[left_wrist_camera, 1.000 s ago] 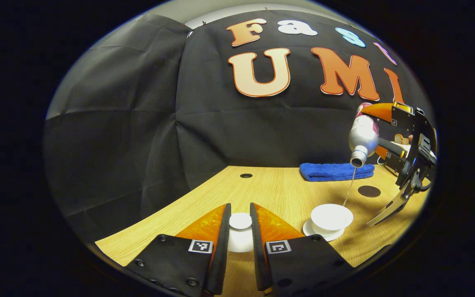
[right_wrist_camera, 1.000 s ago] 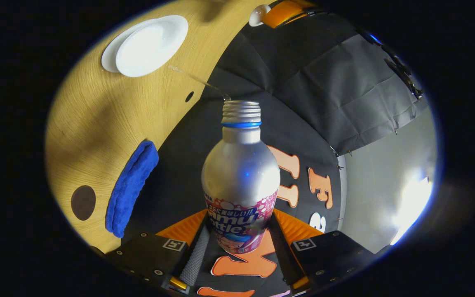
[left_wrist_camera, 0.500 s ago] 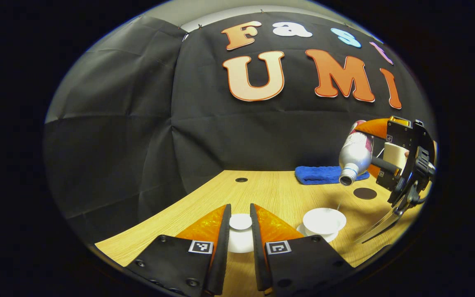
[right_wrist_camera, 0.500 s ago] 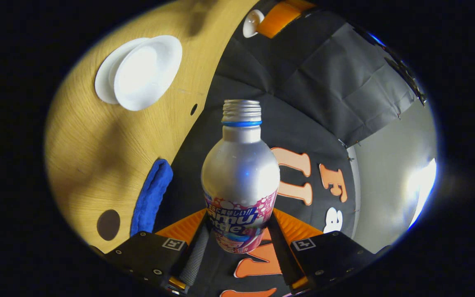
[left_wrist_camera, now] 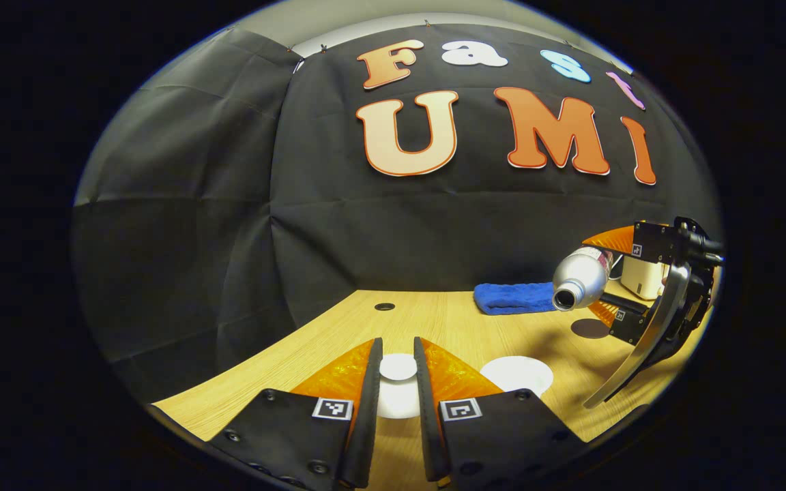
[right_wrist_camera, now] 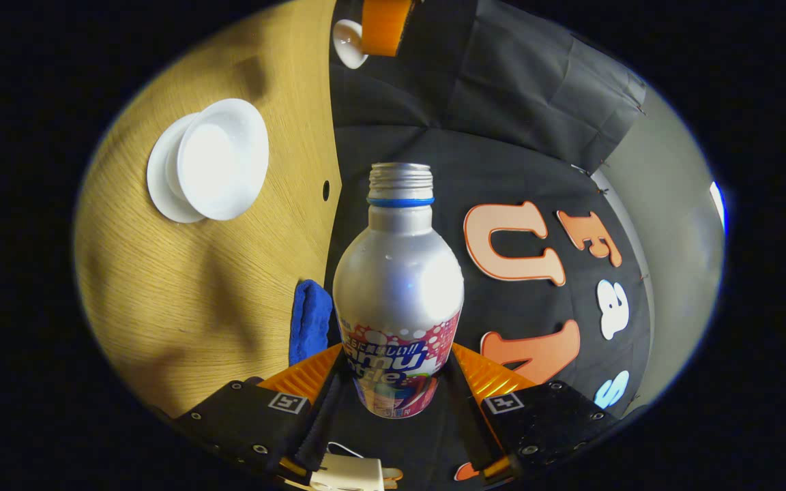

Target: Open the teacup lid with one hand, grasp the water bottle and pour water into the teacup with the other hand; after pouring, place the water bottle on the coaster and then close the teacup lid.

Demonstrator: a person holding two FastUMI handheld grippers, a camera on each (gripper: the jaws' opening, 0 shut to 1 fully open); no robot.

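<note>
My left gripper (left_wrist_camera: 398, 351) is shut on the knob of the white teacup lid (left_wrist_camera: 397, 368), held just above the wooden table (left_wrist_camera: 447, 320). The open white teacup (left_wrist_camera: 517, 374) stands on its saucer to the lid's right. Farther right, my right gripper (left_wrist_camera: 604, 276) holds the silver water bottle (left_wrist_camera: 578, 276) about level, mouth toward the cup, with no water running. In the right gripper view my right gripper (right_wrist_camera: 396, 354) is shut on the bottle (right_wrist_camera: 398, 273); the teacup (right_wrist_camera: 219, 167) and saucer (right_wrist_camera: 159, 184) lie upper left, the lid (right_wrist_camera: 347, 41) at the top. A dark round coaster (left_wrist_camera: 589, 328) lies beyond the cup.
A folded blue towel (left_wrist_camera: 512, 297) lies at the table's back, also seen beside the bottle (right_wrist_camera: 310, 320). A small hole (left_wrist_camera: 384, 307) sits in the tabletop near the wall. A white box (left_wrist_camera: 644, 276) stands behind the right gripper.
The water stream has stopped. The right gripper has tipped the bottle back from pouring to about level and drawn it lower and away from the cup. The left gripper still holds the lid.
</note>
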